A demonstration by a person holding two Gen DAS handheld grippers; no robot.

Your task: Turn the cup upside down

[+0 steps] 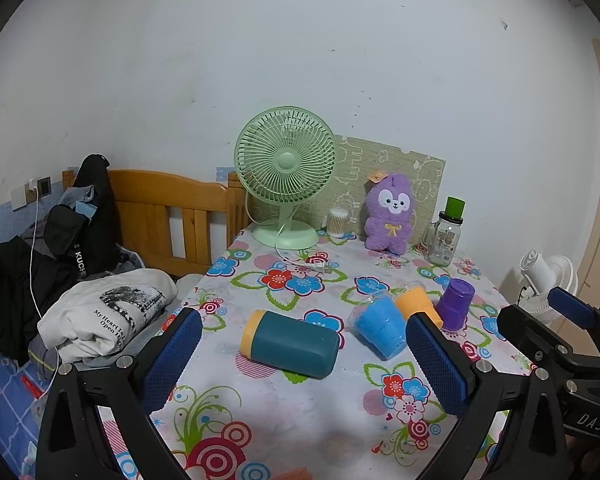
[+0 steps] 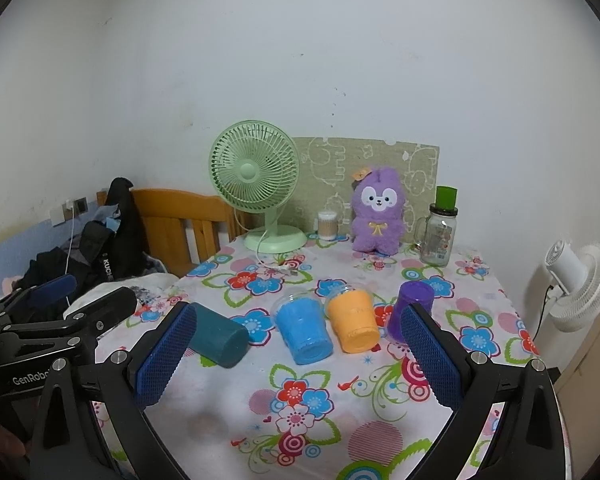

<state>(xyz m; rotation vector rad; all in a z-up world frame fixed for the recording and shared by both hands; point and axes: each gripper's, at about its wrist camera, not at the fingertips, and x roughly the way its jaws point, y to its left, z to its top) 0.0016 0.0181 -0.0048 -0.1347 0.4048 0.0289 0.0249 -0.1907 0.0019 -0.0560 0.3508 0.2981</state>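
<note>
Teal plastic cup with yellow rim (image 1: 291, 343) lying on its side, near left of floral tablecloth (image 1: 300, 412), well apart from blue (image 1: 380, 330), orange (image 1: 414, 304) and purple cups (image 1: 456, 305) already mouth-down. Best grabbed across the smooth barrel, mid-length, then tipped rim-down. Left gripper (image 1: 304, 364) spread wide, empty, short of it. Right gripper (image 2: 296, 358) likewise parted, holding nothing.

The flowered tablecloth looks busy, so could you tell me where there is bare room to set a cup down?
The near part of the tablecloth, between the grippers and the cups, is bare. So is the strip between the cups and the green fan. It is crowded mid-table: teal bottle, blue cup, orange cup and purple cup in a row.
</note>
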